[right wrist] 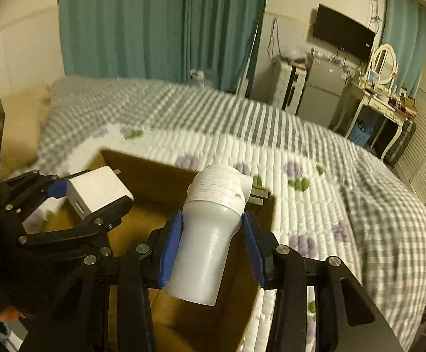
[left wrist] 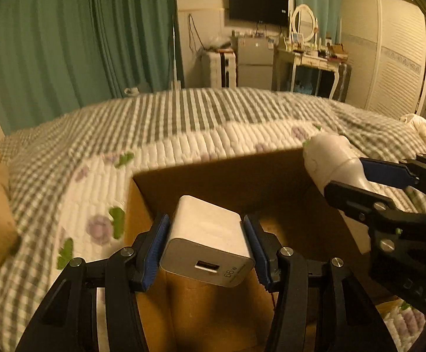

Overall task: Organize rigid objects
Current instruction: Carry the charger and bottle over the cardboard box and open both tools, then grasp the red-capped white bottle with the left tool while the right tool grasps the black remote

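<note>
Tongs in both my hands are loaded and held over the open cardboard box (left wrist: pixel 242 182) that sits on the bed (left wrist: pixel 183 117). My left tongs (left wrist: pixel 208 248) are clamped on a white charger block (left wrist: pixel 210 234), the blue pads (left wrist: pixel 157 252) pressing its two sides, its USB port and the "66W" print facing back toward me. In the right wrist view the same charger (right wrist: pixel 95 190) shows at the left, above the box's near left corner, prongs pointing away. My right tongs (right wrist: pixel 210 243) grip a white plug-in device with a ribbed top (right wrist: pixel 210 234) around its smooth lower body, ribbed end tilted away and a little left, two metal prongs sticking out to the right. From the left wrist view it (left wrist: pixel 330 161) hangs above the box's far right corner, the right tongs (left wrist: pixel 365 176) reaching in from the right. Both tools lean forward and slightly down toward the box opening, near each other but not touching. Green curtains (left wrist: pixel 80 44) hang at the far side.
</note>
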A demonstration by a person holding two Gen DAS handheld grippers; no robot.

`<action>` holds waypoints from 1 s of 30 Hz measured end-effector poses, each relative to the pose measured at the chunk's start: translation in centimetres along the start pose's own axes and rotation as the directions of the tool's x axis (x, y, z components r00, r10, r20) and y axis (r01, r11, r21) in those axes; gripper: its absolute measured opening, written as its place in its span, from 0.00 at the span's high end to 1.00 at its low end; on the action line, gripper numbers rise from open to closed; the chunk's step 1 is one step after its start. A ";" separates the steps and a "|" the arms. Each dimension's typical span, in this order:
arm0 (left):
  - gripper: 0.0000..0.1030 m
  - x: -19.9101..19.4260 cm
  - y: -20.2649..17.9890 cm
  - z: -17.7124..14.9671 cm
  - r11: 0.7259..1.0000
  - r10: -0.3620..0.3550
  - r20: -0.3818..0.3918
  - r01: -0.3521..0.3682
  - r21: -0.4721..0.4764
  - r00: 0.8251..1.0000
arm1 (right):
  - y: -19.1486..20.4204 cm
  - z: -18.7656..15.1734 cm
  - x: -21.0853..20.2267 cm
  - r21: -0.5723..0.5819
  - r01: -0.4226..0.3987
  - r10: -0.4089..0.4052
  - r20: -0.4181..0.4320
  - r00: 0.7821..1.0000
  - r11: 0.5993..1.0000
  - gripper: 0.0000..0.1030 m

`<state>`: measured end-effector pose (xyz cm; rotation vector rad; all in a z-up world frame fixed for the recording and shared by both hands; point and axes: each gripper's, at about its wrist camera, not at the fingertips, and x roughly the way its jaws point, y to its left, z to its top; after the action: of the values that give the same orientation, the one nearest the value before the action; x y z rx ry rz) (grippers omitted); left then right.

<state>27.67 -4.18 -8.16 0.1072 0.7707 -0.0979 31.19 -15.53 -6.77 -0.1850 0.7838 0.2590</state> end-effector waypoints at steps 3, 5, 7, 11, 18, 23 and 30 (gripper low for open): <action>0.48 0.2 -0.1 0.0 1.000 -0.005 -0.009 0.005 0.005 1.000 | -0.5 -0.3 1.6 0.015 -0.011 0.011 -0.018 1.000 1.000 0.60; 0.48 0.5 -0.2 0.2 1.000 0.009 -0.022 -0.008 0.025 1.000 | -0.2 -0.5 1.8 0.008 -0.012 0.012 -0.013 1.000 1.000 0.60; 0.46 0.5 0.1 0.2 1.000 -0.008 -0.039 0.008 0.005 0.999 | -0.1 -0.3 1.6 0.006 -0.019 0.019 0.001 1.000 1.000 0.59; 0.18 -1.1 0.3 0.7 1.000 -0.024 0.006 0.024 0.002 1.000 | -1.0 0.3 -1.0 0.047 0.006 -0.009 0.057 0.998 0.999 0.31; 0.06 -8.6 0.3 0.6 1.000 -0.018 0.043 0.017 0.024 0.999 | -2.5 0.8 -8.7 0.055 0.058 -0.063 0.108 0.992 0.997 0.21; 0.00 -14.6 1.1 -1.5 1.000 0.025 0.092 -0.026 0.010 0.995 | -2.3 -1.2 -15.7 0.023 0.081 -0.084 0.147 0.986 0.996 0.02; 0.00 -21.2 0.8 -6.1 0.999 0.033 0.133 -0.031 -0.018 0.991 | 0.3 -6.9 -22.8 -0.036 0.055 -0.049 0.142 0.989 0.998 0.00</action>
<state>8.45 -1.59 2.37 0.0970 0.6364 -0.0679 10.99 -20.75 4.80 -0.2224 0.6326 0.2359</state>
